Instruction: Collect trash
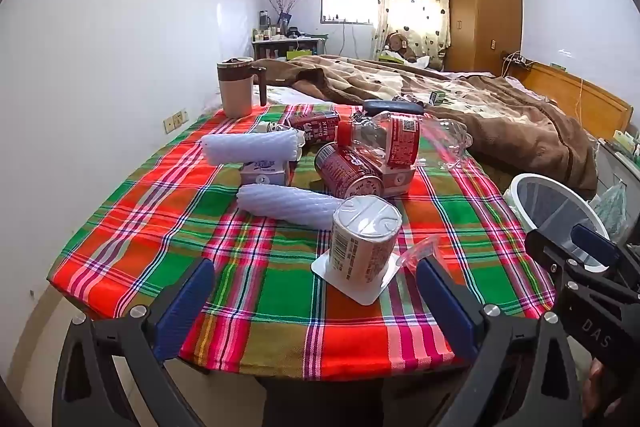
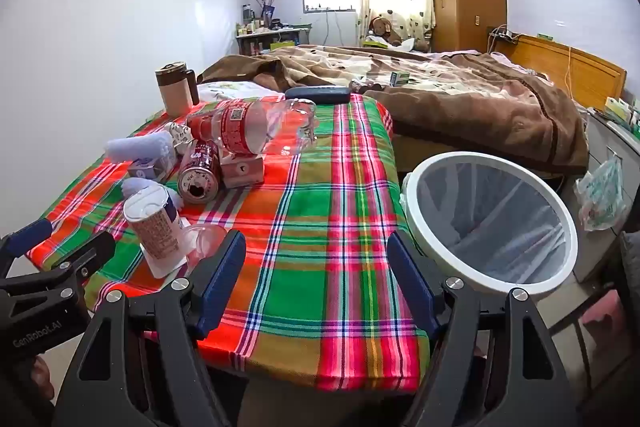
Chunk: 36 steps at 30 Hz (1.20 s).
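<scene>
Trash lies on the plaid tablecloth point(image 1: 132, 227): an upturned yogurt cup point(image 1: 362, 243) near the front, two white foam sleeves point(image 1: 290, 205), a red can point(image 1: 346, 169) on its side, a clear plastic bottle point(image 1: 384, 139) with a red label, and small cartons point(image 1: 266, 173). My left gripper point(image 1: 314, 295) is open, just short of the yogurt cup. My right gripper point(image 2: 316, 273) is open and empty over the cloth's front right part point(image 2: 320, 195). The white-rimmed trash bin point(image 2: 494, 217) stands right of the table. The cup point(image 2: 154, 221), the can point(image 2: 200, 175) and the bottle point(image 2: 256, 127) also show in the right wrist view.
A beige mug with a brown lid point(image 1: 236, 87) stands at the table's far left corner. A dark case point(image 1: 394, 107) lies at the far edge. A bed with a brown blanket point(image 1: 480, 107) lies behind, and a plastic bag point(image 2: 602, 195) sits on the floor beside the bin.
</scene>
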Each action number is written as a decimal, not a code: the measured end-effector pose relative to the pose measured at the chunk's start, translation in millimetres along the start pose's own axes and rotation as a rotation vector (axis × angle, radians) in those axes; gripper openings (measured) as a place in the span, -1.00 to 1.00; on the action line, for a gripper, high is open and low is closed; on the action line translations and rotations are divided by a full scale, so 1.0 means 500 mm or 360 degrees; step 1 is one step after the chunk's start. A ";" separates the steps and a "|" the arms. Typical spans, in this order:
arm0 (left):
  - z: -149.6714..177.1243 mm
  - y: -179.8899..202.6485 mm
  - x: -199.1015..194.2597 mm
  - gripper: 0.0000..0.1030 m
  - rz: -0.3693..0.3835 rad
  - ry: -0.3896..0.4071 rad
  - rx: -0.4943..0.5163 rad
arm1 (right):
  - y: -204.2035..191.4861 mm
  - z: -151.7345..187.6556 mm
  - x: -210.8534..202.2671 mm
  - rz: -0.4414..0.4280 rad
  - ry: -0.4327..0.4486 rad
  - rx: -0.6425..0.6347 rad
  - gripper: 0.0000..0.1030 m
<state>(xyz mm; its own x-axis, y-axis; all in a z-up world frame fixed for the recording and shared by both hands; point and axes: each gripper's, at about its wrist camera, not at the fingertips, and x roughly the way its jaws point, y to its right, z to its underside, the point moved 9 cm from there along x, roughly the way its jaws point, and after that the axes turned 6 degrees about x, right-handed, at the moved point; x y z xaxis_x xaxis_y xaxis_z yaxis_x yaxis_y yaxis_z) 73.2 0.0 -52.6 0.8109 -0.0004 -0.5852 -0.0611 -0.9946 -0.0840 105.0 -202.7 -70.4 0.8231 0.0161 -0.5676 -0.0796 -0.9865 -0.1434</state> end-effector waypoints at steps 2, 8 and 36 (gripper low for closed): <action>0.000 0.000 0.000 0.97 -0.0003 0.0002 0.0001 | 0.001 -0.002 -0.001 -0.0012 0.0019 0.0025 0.45; -0.003 -0.013 -0.006 0.97 -0.0019 0.0011 -0.0003 | 0.002 -0.008 -0.009 -0.0017 0.0043 0.0033 0.45; -0.012 -0.012 -0.023 0.97 -0.0049 0.0053 -0.0009 | 0.010 -0.009 -0.014 -0.0002 0.0042 0.0057 0.45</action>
<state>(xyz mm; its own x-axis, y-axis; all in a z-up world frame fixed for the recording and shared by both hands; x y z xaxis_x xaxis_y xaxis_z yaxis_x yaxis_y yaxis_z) 67.8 5.6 -40.6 0.8313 0.0270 -0.5552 -0.0325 -0.9947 -0.0971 101.3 -208.6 -63.7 0.8378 0.0122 -0.5458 -0.0985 -0.9800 -0.1731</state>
